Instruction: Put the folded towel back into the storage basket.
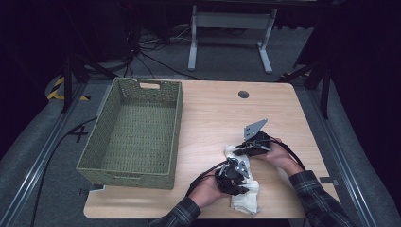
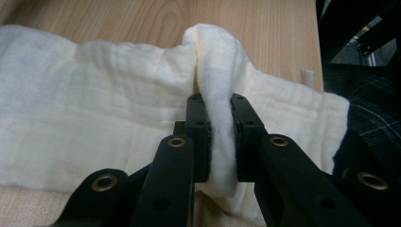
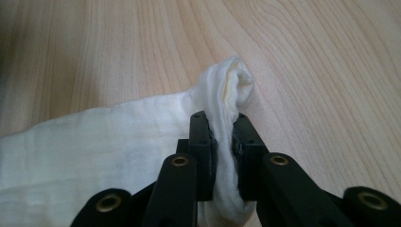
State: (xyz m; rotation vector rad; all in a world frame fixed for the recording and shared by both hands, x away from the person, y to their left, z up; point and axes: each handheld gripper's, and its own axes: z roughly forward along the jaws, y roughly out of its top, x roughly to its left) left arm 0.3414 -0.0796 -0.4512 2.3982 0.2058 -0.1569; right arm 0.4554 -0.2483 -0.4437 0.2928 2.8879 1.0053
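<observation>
A white cloth (image 1: 246, 191) lies crumpled on the wooden table (image 1: 222, 113) near its front edge. My left gripper (image 1: 235, 177) is shut on a raised fold of the cloth (image 2: 215, 85), the fabric pinched between both pads. My right gripper (image 1: 243, 147) is shut on the far corner of the cloth (image 3: 227, 94), which bunches up between its pads. In the high view both hands sit close together over the cloth, the right one farther from the front edge.
A green woven basket (image 1: 176, 124) with nothing in it stands on the left part of the table. A round cable hole (image 1: 243, 94) sits near the far edge. Bare wood lies between the basket and the cloth.
</observation>
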